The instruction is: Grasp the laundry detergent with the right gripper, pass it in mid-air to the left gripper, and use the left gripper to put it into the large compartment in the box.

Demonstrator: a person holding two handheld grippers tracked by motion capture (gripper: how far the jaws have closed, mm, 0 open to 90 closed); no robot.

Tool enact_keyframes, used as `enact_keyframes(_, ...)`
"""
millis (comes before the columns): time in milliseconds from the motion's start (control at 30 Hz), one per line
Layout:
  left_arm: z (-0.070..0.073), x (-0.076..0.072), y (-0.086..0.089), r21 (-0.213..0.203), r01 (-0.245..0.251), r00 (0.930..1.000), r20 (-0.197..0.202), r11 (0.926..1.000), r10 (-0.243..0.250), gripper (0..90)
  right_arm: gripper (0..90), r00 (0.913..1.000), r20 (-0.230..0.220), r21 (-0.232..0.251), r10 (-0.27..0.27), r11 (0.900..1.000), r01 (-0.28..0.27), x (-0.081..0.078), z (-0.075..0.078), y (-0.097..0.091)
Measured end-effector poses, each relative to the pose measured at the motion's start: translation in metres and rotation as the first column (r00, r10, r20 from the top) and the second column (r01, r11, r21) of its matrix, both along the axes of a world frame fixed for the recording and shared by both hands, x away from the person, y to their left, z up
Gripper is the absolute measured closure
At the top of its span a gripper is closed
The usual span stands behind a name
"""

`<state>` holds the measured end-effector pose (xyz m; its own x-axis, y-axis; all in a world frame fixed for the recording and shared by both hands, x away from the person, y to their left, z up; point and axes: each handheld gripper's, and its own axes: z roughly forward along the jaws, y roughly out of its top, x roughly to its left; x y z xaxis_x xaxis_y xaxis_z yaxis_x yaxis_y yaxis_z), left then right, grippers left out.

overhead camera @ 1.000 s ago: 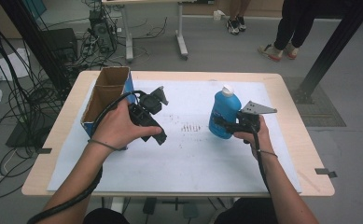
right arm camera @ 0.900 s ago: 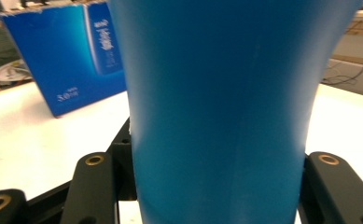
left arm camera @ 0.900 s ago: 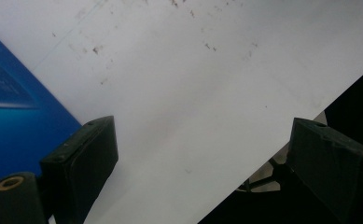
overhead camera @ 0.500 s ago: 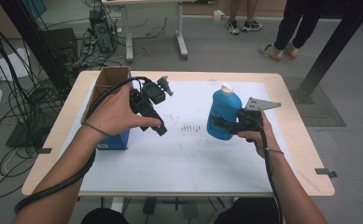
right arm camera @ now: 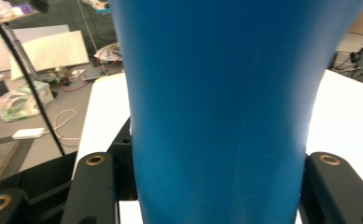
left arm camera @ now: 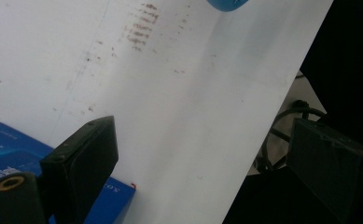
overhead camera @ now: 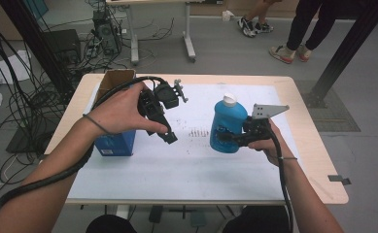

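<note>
Both tongs raised; right tongs (overhead camera: 225,137) pinching blue bottle (overhead camera: 228,125); left tongs (overhead camera: 169,137) spread; box print unreadable.

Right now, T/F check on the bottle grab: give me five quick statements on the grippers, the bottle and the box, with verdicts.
1. The right gripper is shut on the blue bottle. True.
2. The bottle has a red cap. False: its cap is white.
3. The left gripper holds the blue cardboard box. False: its jaws stand open with nothing between them, over the white table cover.
4. The box sits at the left side of the table, its top open. True.
5. The bottle lies on its side. False: it is held upright, cap on top.
</note>
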<state>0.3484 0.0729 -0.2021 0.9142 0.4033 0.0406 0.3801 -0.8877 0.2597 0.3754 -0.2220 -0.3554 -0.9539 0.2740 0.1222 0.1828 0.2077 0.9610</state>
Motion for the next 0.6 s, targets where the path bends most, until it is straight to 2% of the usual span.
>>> enact_keyframes(200, 0.006, -0.001, 0.001, -0.027, 0.026, 0.9997, -0.002, 0.9993, -0.026, 9.3, 43.7, 0.999, -0.005, 0.009, 0.044, 0.999, -0.044, -0.002, 0.002, 0.002)
enact_keyframes(400, 0.01, -0.002, -0.002, -0.024, 0.048, 0.9988, -0.005, 0.9986, -0.048, 9.2, 43.7, 0.9962, -0.003, 0.003, 0.087, 0.9962, -0.087, -0.005, 0.006, 0.004)
enact_keyframes(600, 0.017, -0.004, -0.005, -0.025, 0.067, 0.9977, -0.006, 0.9974, -0.067, 9.2, 43.7, 0.9898, -0.001, 0.008, 0.143, 0.9897, -0.143, -0.008, 0.01, 0.01)
